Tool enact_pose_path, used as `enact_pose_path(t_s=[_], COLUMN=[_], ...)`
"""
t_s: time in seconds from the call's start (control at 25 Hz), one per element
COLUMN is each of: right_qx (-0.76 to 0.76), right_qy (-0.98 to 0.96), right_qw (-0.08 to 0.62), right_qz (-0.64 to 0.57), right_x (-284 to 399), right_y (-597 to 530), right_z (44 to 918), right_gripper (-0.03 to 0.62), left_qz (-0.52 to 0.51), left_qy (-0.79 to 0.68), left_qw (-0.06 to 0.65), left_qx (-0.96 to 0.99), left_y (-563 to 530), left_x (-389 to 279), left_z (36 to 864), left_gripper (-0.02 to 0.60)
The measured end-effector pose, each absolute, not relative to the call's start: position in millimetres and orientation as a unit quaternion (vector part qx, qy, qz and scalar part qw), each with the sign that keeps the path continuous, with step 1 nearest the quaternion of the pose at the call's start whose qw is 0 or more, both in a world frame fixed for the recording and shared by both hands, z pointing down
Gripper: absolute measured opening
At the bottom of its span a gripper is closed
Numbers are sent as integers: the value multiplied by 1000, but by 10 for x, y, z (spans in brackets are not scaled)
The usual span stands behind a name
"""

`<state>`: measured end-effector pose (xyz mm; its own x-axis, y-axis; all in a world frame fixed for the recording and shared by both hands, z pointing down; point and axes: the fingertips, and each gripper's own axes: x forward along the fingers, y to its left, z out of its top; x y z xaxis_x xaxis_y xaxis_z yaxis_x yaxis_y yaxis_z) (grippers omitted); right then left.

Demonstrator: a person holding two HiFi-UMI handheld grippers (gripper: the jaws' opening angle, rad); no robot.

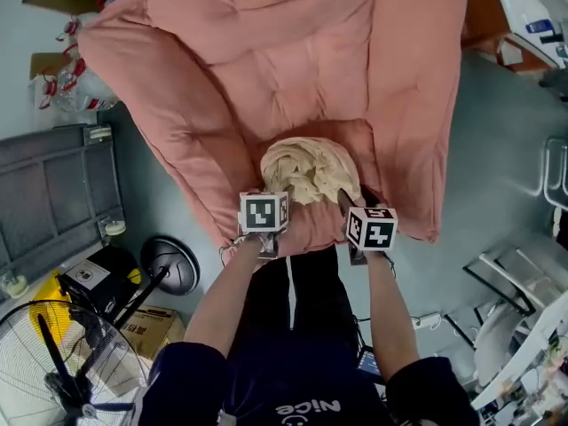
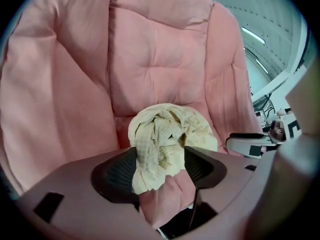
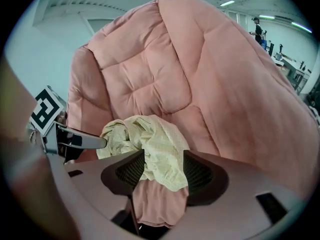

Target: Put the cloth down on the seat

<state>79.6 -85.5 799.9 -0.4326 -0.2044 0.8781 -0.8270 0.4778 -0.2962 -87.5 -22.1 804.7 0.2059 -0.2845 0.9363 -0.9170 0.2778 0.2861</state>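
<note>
Fingers (image 2: 116,171) apart on left gripper (image 2: 159,170), right gripper (image 3: 164,173); cloth (image 2: 165,134) between, unclamped. Head view: cloth bunched on seat (image 1: 306,226).

Both our grippers out front, jaws wide.
We held our left gripper (image 2: 160,164) and right gripper (image 3: 164,170) side by side ahead of us, bare forearms (image 1: 226,295) stretched forward, each pair of jaws standing well apart.

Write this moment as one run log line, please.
cloth: bunched on seat | left gripper: open, cloth between jaws | right gripper: open, cloth between jaws
</note>
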Motion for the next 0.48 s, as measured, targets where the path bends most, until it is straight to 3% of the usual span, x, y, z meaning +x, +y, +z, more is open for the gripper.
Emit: enact_pose_path(t_s=[0.48], right_qx=[367], right_qy=[-798], right_qw=[346], right_qz=[329], right_x=[673], right_y=[-737], right_z=[6684], right_gripper=[218], left_qz=[204], left_qy=[-572], left_qw=[514], left_qx=[607], left_y=[-183], left_x=[-810], left_z=[6770], left_gripper=[318])
